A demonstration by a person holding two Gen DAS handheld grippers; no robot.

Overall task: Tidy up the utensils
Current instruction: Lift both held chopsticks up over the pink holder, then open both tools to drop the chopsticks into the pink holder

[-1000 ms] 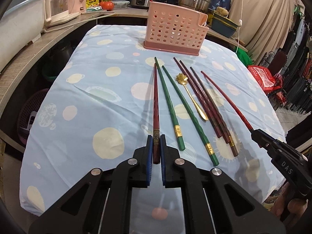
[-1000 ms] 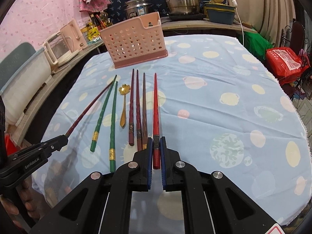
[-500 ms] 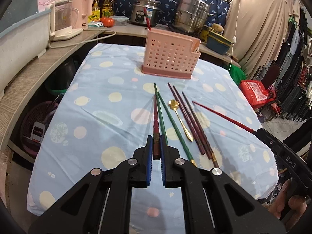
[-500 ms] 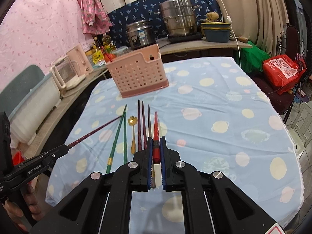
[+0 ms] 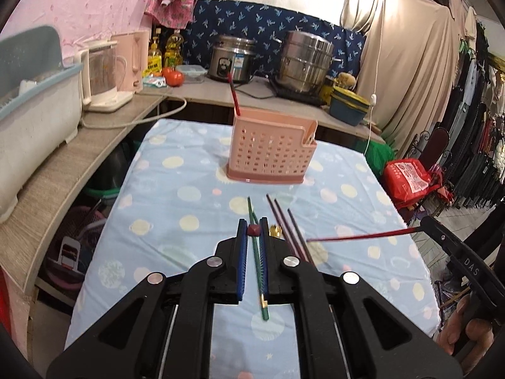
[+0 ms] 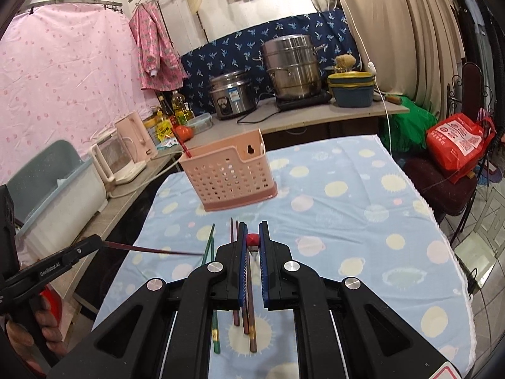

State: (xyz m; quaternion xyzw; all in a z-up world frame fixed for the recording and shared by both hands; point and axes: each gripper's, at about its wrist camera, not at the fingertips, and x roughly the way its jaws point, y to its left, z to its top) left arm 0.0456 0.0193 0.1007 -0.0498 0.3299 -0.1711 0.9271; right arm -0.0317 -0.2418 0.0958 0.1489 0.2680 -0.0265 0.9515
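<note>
My left gripper (image 5: 253, 230) is shut on a dark red chopstick (image 5: 253, 230), seen end-on; in the right wrist view that chopstick (image 6: 151, 249) points right from the left gripper (image 6: 91, 242). My right gripper (image 6: 252, 239) is shut on a bright red chopstick (image 6: 252, 239); in the left wrist view it (image 5: 356, 237) points left. Both are held above the table. A pink perforated utensil basket (image 5: 271, 150) stands at the table's far end with one red chopstick (image 5: 234, 97) in it. Green chopsticks (image 5: 259, 271), dark chopsticks (image 5: 285, 229) and a gold spoon (image 5: 275, 230) lie on the cloth.
The table has a blue spotted cloth (image 5: 176, 195). A wooden counter (image 5: 63, 158) with a kettle (image 5: 104, 75) and a white tub runs along the left. Pots (image 5: 304, 60) stand on the back counter. A red bag (image 5: 407, 180) sits on a chair at right.
Both grippers have lifted their chopsticks off the cloth and risen well above the table, tipping up so that each held chopstick now shows end-on.
</note>
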